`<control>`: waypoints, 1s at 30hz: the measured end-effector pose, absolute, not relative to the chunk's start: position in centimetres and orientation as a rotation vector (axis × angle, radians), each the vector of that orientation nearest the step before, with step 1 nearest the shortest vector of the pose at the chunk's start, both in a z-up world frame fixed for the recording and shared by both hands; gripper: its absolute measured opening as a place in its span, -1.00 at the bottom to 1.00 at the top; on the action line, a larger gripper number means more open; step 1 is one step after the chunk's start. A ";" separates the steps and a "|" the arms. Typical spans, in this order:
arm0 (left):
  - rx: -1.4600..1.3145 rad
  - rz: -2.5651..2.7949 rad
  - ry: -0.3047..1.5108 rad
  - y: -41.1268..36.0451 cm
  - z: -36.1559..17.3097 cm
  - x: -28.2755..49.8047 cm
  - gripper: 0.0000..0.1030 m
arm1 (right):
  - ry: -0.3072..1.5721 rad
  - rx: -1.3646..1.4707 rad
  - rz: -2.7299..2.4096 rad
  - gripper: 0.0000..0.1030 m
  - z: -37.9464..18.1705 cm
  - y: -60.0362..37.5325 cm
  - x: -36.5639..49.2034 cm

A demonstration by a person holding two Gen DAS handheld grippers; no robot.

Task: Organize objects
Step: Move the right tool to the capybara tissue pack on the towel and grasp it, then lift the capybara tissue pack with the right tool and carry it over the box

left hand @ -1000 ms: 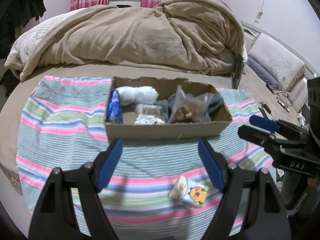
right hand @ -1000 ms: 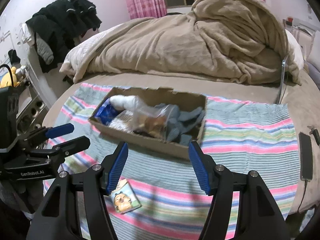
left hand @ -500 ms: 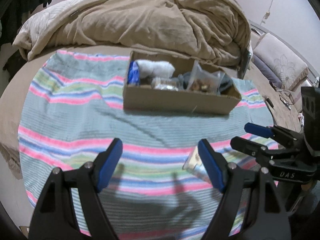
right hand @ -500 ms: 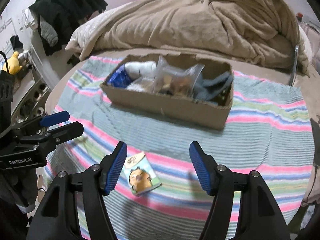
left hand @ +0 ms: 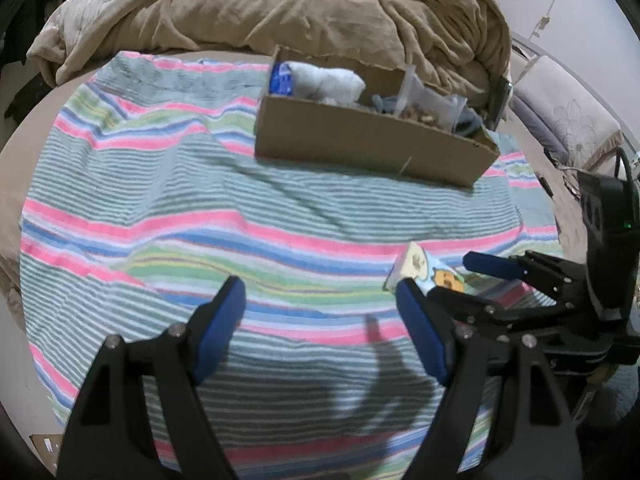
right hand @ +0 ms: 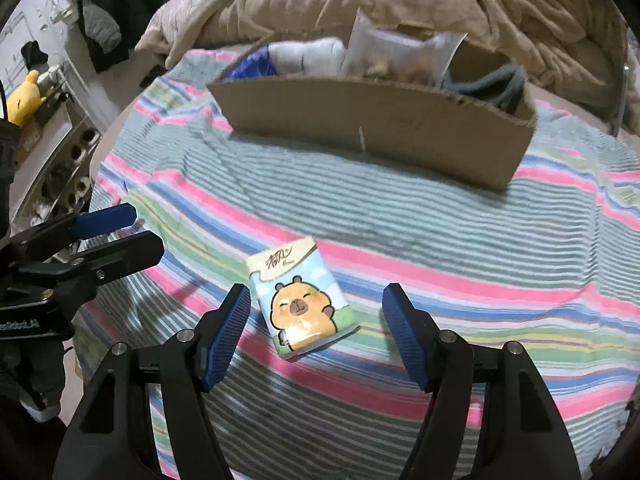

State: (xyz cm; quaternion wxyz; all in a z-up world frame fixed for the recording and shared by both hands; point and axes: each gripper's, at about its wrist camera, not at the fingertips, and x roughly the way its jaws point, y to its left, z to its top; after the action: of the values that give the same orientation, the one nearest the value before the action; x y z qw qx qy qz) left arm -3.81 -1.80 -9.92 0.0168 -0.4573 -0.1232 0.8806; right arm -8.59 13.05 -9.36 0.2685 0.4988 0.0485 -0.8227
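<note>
A small tissue pack (right hand: 302, 298) with a cartoon capybara lies flat on the striped towel (right hand: 440, 232). My right gripper (right hand: 316, 308) is open, low over the towel, with the pack between its fingers, nearer the left one. The pack also shows in the left wrist view (left hand: 424, 270), beside my right gripper (left hand: 476, 276). My left gripper (left hand: 320, 300) is open and empty over the towel, left of the pack. A cardboard box (right hand: 376, 128) farther back holds a clear bag, grey cloth, a white roll and a blue packet.
A rumpled tan blanket (left hand: 300, 4) is heaped behind the box (left hand: 368, 140). A metal bed rail (left hand: 498, 100) stands at the right. Dark clothes (right hand: 108, 4) hang and a yellow plush toy (right hand: 26, 98) sits at the left, off the bed.
Both grippers have come down and back toward the near edge of the towel. My right gripper has closed in on the tissue pack, which now lies between its open fingers.
</note>
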 end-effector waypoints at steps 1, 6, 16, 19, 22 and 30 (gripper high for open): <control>-1.426 2.735 -0.384 -1.8 -10.1 -3.8 0.54 | 0.130 1.351 -2.213 0.39 -9.6 13.0 -8.7; -1.444 2.733 -0.367 -1.5 -10.6 -4.0 0.54 | 0.136 1.395 -2.192 0.39 -10.7 12.6 -9.2; -1.444 2.740 -0.335 -1.1 -10.2 -4.6 0.54 | 0.117 1.362 -2.172 0.06 -10.0 13.0 -8.8; -1.433 2.750 -0.329 -1.0 -9.7 -4.8 0.54 | 0.105 1.330 -2.187 0.02 -9.0 13.5 -8.8; -1.416 2.756 -0.327 -0.9 -9.1 -5.1 0.54 | 0.084 1.298 -2.214 -0.01 -7.8 14.3 -8.8; -1.381 2.770 -0.306 -0.4 -7.7 -6.1 0.54 | 0.050 1.227 -2.267 -0.04 -5.1 15.8 -9.2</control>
State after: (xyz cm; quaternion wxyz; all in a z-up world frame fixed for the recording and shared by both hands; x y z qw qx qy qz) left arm -6.13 -0.36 -7.70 0.0156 -0.4438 -0.0984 0.8906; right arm -9.21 15.81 -5.06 0.2780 0.4573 0.0187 -0.8445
